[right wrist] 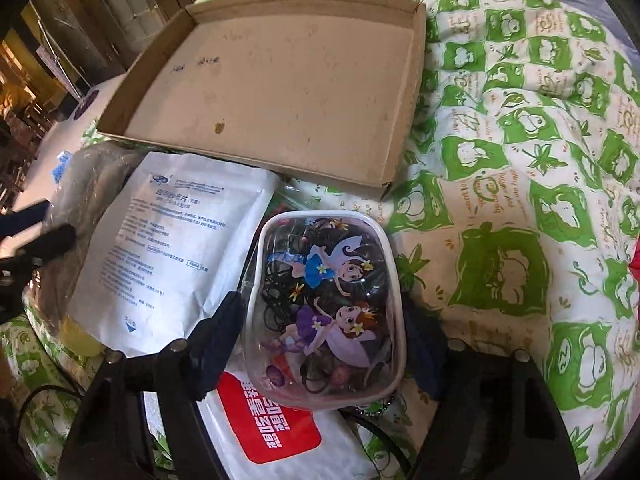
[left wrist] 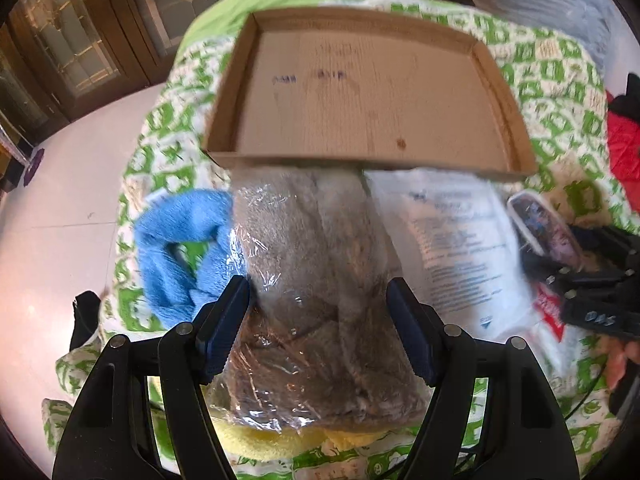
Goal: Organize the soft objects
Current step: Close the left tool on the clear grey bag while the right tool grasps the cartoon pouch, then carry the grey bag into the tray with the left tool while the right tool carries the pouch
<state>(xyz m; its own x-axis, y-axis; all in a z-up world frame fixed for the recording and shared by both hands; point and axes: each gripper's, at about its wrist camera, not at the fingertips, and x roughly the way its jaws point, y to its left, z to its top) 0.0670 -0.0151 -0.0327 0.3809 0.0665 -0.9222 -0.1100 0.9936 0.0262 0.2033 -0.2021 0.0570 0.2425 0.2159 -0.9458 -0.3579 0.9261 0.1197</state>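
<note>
A shallow cardboard tray lies on the green-patterned quilt, with nothing in it; it also shows in the right wrist view. My left gripper is shut on a grey furry item wrapped in clear plastic, just in front of the tray. My right gripper is shut on a clear cartoon pouch full of hair ties; the pouch also shows in the left wrist view. A white printed packet lies between them.
A blue towel lies left of the grey item, a yellow cloth under it. A white bag with a red label lies under the pouch. Red fabric is at the far right. White floor lies left of the bed.
</note>
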